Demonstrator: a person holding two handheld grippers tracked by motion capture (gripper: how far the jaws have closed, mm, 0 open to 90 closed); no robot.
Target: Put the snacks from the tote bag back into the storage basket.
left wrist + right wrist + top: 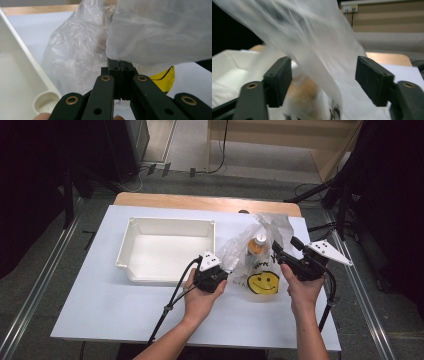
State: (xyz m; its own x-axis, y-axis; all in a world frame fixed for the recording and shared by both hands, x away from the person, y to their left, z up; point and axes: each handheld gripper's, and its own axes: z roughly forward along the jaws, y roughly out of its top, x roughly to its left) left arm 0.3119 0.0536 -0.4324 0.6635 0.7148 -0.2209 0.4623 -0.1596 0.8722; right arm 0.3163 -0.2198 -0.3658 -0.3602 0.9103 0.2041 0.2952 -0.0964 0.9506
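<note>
A clear plastic bag (260, 265) with a yellow smiley face stands on the white table, and a bottle of orange liquid (256, 244) with a white cap sits upright inside it. My left gripper (226, 269) is at the bag's left edge. In the left gripper view its jaws (121, 65) are shut together on a fold of the bag's film (160, 32). My right gripper (285, 246) is at the bag's upper right. In the right gripper view it stands open (324, 80), the film (312, 37) hanging loose between the jaws and the bottle (304, 92) blurred behind.
A white rectangular tray (172, 222) lies left of the bag, close to my left hand; its rim (22, 62) is beside the left gripper. The white sheet (100, 305) covers a wooden table. Cables trail from both grippers toward the front edge.
</note>
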